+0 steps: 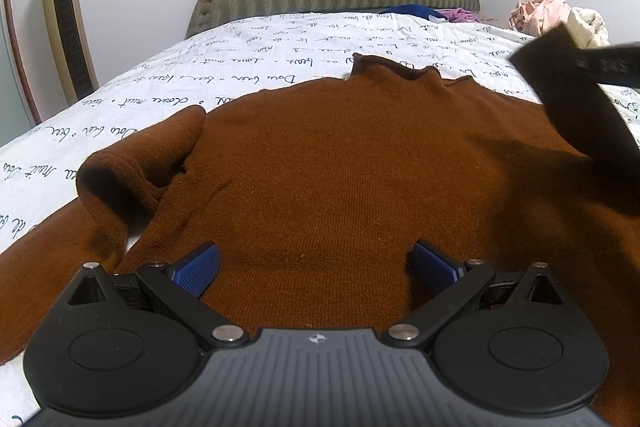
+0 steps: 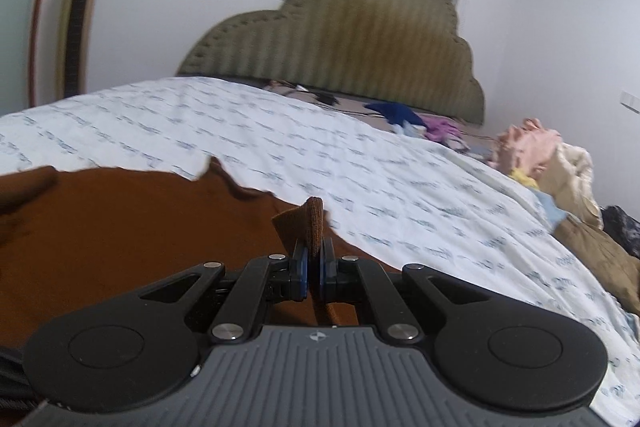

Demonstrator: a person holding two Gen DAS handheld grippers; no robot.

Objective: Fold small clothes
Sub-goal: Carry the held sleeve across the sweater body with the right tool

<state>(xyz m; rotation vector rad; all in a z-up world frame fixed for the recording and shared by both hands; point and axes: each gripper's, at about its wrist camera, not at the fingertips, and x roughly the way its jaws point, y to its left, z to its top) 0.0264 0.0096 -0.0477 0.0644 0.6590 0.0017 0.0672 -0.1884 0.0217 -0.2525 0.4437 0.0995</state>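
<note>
Sweater [image 1: 340,167] lies flat on the bed [image 1: 200,75]; right gripper [image 2: 314,267] pinches a sweater fold tight; left gripper [image 1: 314,267] hovers wide open, holding nothing.

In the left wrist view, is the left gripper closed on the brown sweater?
No. The left gripper stands wide open above the brown sweater, its blue pads apart with only flat fabric showing between them.

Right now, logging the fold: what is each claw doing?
Left claw: open, over the brown sweater, holding nothing.
Right claw: shut on a fold of the brown sweater's edge.
</note>
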